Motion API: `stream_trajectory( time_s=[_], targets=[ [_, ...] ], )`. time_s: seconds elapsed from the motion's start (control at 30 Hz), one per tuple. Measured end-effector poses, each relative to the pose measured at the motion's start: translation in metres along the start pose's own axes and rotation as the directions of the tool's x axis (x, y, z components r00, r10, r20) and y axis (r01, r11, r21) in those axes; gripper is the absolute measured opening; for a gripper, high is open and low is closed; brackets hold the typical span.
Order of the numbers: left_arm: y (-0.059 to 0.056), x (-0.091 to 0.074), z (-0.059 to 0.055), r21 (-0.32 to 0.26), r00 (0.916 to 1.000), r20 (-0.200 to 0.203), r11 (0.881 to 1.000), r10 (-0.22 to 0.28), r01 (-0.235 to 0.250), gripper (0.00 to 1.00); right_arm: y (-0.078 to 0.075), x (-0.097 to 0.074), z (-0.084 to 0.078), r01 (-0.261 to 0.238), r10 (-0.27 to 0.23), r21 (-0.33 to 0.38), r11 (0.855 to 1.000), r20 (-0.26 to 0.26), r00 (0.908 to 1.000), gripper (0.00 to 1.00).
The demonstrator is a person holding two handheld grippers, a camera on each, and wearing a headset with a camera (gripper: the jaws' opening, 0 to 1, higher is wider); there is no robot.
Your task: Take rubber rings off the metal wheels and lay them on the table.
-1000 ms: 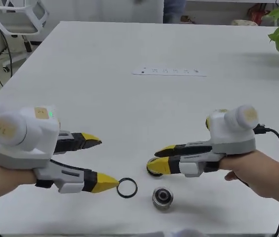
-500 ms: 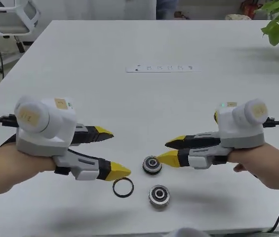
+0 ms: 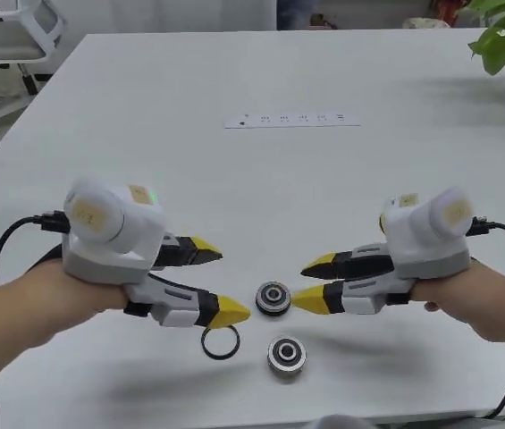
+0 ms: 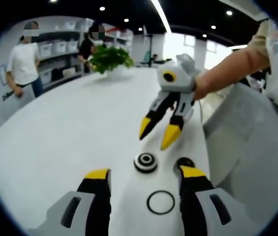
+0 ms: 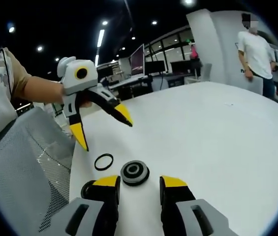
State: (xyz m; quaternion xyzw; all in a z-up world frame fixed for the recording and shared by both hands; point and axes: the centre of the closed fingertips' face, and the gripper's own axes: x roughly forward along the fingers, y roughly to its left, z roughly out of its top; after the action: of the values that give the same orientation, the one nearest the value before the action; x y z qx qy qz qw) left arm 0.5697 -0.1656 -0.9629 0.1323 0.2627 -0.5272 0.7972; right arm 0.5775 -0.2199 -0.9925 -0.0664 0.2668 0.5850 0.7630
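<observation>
1. At the bottom centre of the head view, a metal wheel (image 3: 286, 355) lies flat on the white table (image 3: 234, 179). Just left of it lies a loose black rubber ring (image 3: 221, 342), flat on the table and around nothing.
2. A little higher, at centre, a second wheel (image 3: 273, 298) with a dark outer band lies flat, apart from both.
3. The left gripper (image 3: 223, 284) reaches in from the left, its jaws spread and holding nothing. Its lower yellow tip overlaps the ring's upper edge in the picture; I cannot tell whether they touch. In the left gripper view the ring lies between the jaws, and the right-hand jaw hides part of the nearer wheel.
4. The right gripper (image 3: 306, 282) reaches in from the right, its jaws also spread and empty. Its lower tip is just right of the second wheel.
5. Farther up are a white power strip (image 3: 292, 120) at upper centre, a plant (image 3: 502, 40) at upper right and an office chair (image 3: 11, 27) at upper left.
6. A second ago the right gripper's lower jaw covered the second wheel, which now shows whole between the two grippers' tips. The left gripper's tip was then left of the ring and is now over its top edge. The ring and wheels keep their arrangement.
</observation>
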Motion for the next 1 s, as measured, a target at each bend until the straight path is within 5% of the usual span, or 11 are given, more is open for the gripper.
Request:
stream_trajectory(
  time_s=[1.0],
  targets=[
    [-0.006,0.042,-0.008,-0.008,0.9981,-0.037,0.999,-0.050,0.049,0.35,0.001,0.019,-0.015,-0.030,0.027,-0.062,0.998,-0.045,0.9986,0.22]
  ],
)
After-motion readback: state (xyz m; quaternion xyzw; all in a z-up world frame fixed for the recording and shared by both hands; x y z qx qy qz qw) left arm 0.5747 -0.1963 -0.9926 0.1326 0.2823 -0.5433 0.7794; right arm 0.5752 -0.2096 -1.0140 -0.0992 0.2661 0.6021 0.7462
